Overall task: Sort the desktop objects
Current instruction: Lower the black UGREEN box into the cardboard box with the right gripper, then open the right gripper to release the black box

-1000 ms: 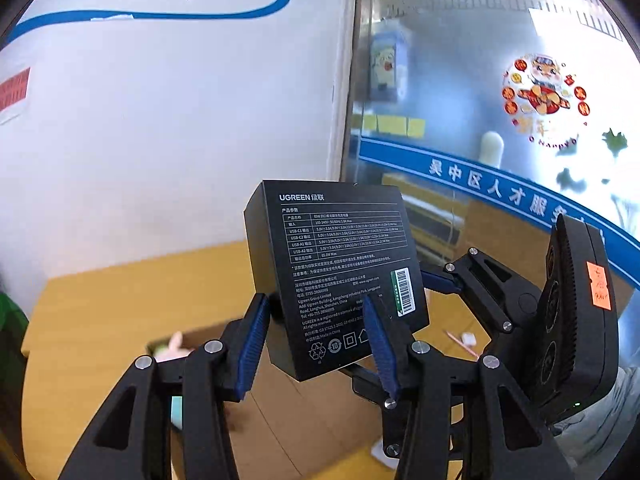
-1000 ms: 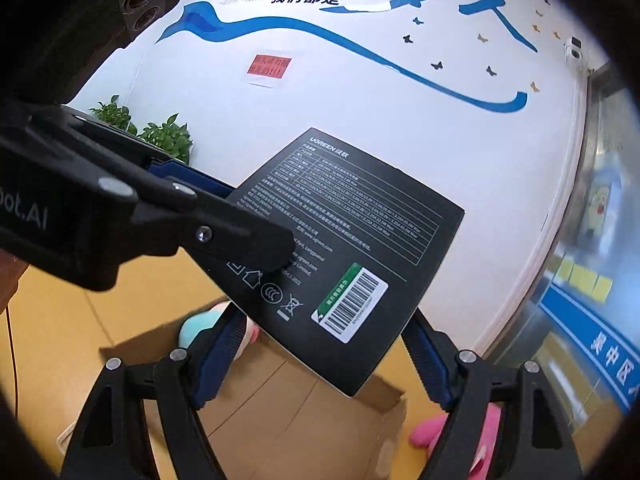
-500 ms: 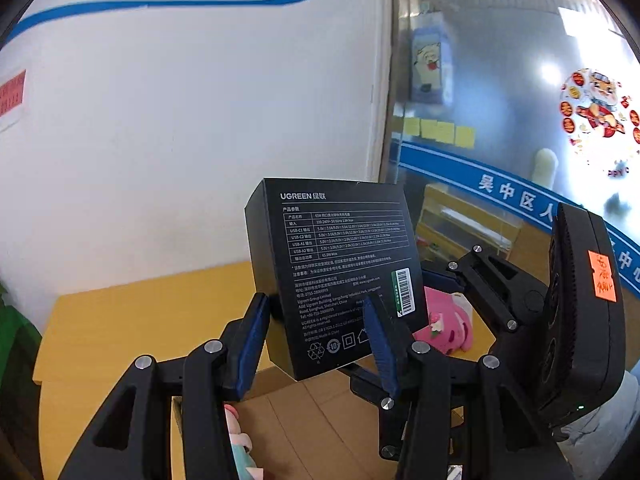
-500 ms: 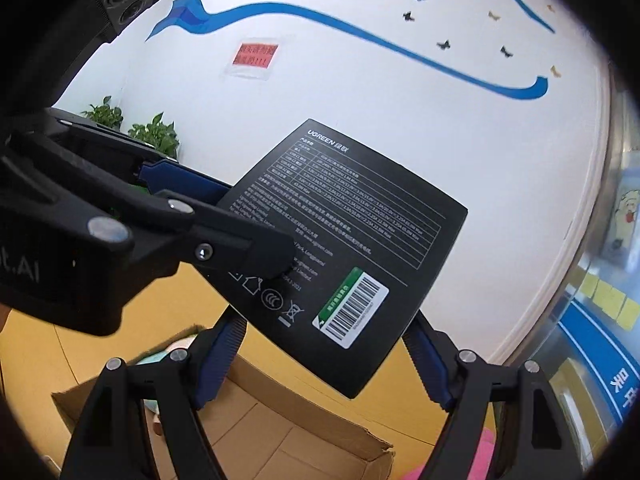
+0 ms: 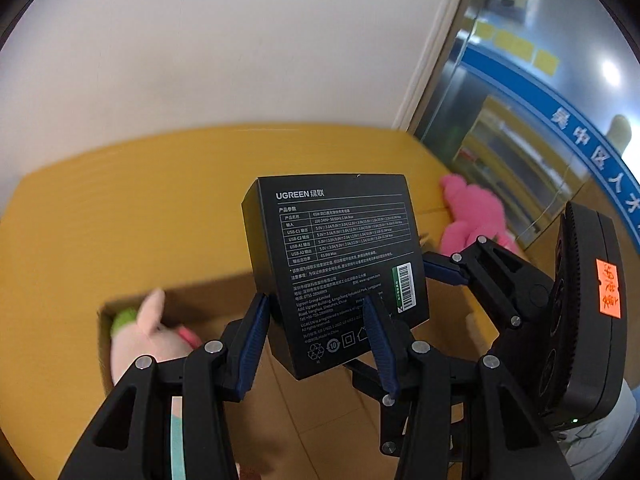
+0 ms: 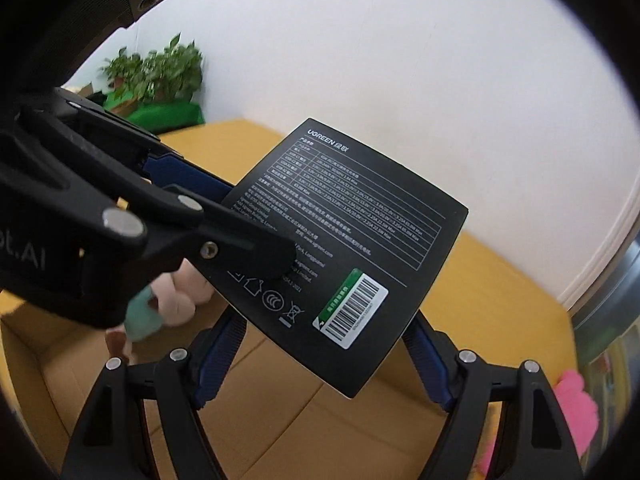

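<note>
Grippers (image 5: 316, 336) (image 6: 324, 360) both clamp your black box (image 5: 340, 264), now lowered over the cardboard box (image 6: 280, 412); release next.

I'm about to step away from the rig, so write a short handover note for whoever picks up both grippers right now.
Left gripper: shut on the black UGREEN box, across its lower edges.
Right gripper: also shut on the box, from its other sides.
The box is in the air above the open cardboard box on the yellow table.
Done: a pale plush toy already lies in the cardboard box.
Left: set down the UGREEN box; a pink plush toy lies on the table beyond the cardboard box.
</note>
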`<move>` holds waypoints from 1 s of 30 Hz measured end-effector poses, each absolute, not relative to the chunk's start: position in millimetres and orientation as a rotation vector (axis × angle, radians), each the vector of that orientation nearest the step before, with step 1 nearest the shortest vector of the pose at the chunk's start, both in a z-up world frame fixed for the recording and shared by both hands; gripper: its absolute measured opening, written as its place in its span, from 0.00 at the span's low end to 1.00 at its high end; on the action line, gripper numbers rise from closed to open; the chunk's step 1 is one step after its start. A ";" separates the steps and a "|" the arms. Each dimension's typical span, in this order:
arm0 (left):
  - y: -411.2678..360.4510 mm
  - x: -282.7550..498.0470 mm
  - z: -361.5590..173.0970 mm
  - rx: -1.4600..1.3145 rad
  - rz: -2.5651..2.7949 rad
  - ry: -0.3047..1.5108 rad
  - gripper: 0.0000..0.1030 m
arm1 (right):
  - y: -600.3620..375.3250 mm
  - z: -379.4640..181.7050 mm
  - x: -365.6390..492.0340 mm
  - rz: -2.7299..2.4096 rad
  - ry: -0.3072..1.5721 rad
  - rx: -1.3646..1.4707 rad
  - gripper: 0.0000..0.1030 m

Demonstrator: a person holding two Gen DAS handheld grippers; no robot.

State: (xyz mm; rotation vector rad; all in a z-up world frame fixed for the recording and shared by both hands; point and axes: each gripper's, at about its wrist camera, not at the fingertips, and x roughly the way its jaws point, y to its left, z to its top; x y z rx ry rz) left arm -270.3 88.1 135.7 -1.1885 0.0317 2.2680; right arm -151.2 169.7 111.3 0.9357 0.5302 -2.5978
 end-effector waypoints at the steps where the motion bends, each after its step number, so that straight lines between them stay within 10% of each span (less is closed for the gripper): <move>1: 88.9 -271.0 118.5 -1.233 2.261 0.038 0.49 | 168.6 101.3 -152.7 -2.580 0.534 0.961 0.77; 13: 112.4 -285.6 25.6 -1.546 2.168 0.108 0.48 | 176.7 7.9 -183.0 -2.336 0.411 1.308 0.77; 24: 107.8 -268.6 54.0 -1.405 2.394 0.210 0.49 | 190.1 26.4 -171.5 -2.415 0.408 1.382 0.77; 30: 61.8 -155.8 146.3 -0.879 2.656 0.054 0.88 | 194.4 80.7 -66.5 -2.624 0.573 1.202 0.77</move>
